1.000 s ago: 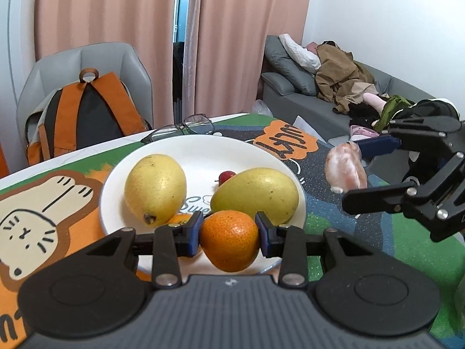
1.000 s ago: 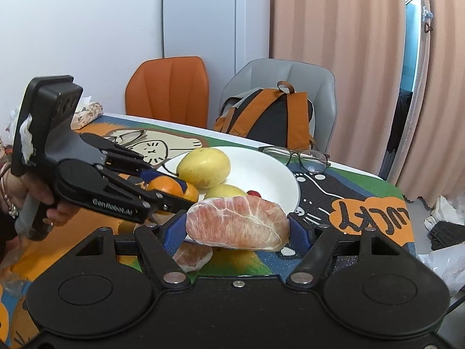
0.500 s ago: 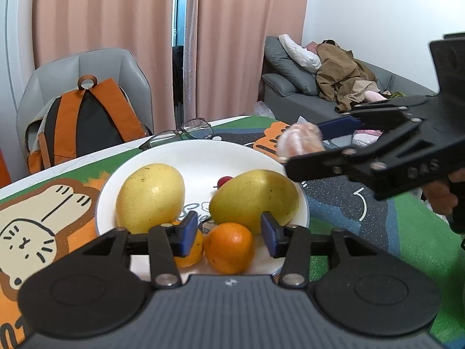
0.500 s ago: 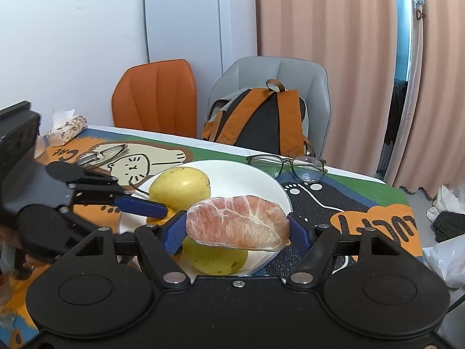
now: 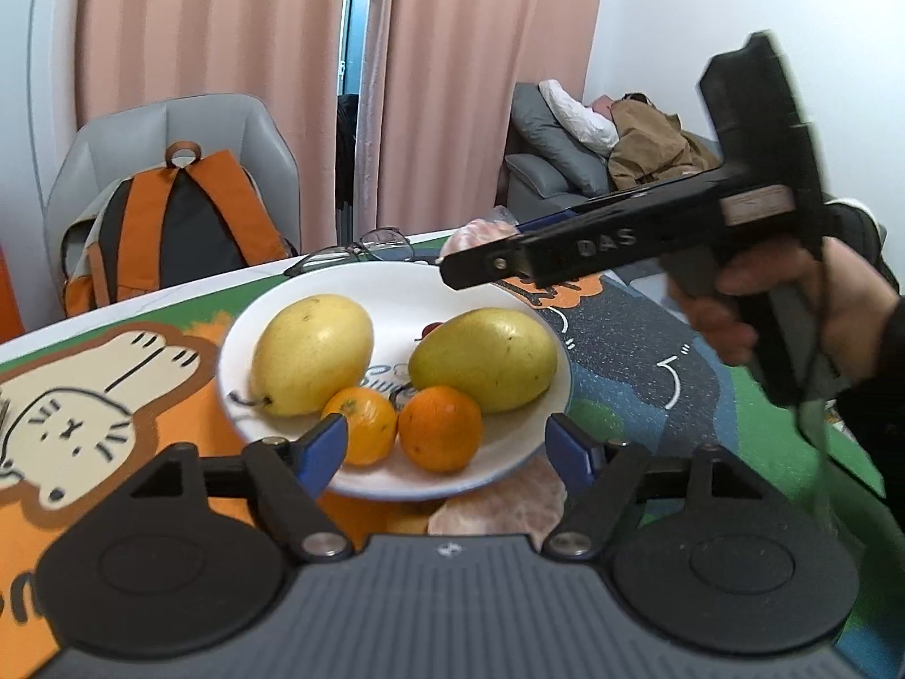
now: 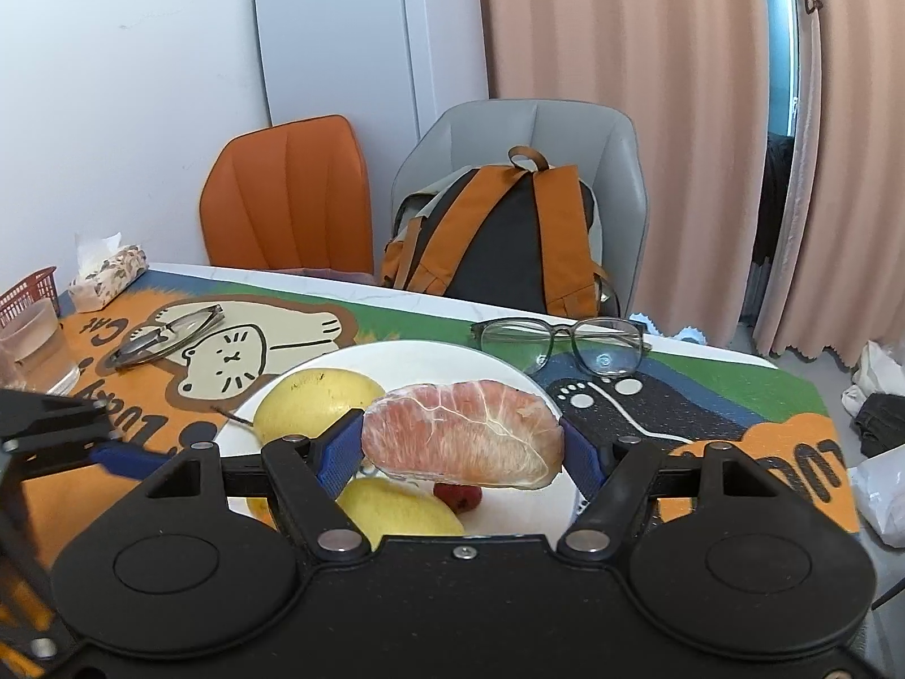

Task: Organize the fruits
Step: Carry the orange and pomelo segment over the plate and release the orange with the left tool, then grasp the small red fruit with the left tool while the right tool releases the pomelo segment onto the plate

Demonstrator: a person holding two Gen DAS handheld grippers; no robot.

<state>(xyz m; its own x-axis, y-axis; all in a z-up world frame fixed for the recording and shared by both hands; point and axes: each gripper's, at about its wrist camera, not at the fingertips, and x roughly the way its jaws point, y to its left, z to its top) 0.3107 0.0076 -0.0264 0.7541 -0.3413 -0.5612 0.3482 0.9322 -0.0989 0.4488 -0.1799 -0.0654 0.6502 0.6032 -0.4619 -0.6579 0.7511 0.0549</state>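
Observation:
A white plate [image 5: 396, 288] holds two yellow mangoes [image 5: 312, 353], [image 5: 483, 358], two oranges [image 5: 440, 434], [image 5: 362, 431] and a small red fruit [image 5: 430, 329]. My left gripper [image 5: 449, 455] is open and empty just in front of the oranges. My right gripper [image 6: 461, 450] is shut on a peeled pomelo segment [image 6: 464, 433] and holds it above the plate [image 6: 430, 356]. It also shows in the left wrist view [image 5: 481, 269], over the plate's far rim. Another pomelo piece [image 5: 498, 509] lies on the table below the left gripper.
Glasses [image 6: 560, 339] lie behind the plate and a second pair [image 6: 169, 334] on the cat-print mat. A tissue box [image 6: 104, 277], a glass [image 6: 34, 345] and a red basket [image 6: 22, 294] stand at the far left. A backpack [image 6: 503, 232] sits on the grey chair.
My left gripper let go of the orange, opened wide and drew back; the orange now rests on the plate. My right gripper carried the pomelo segment over the plate.

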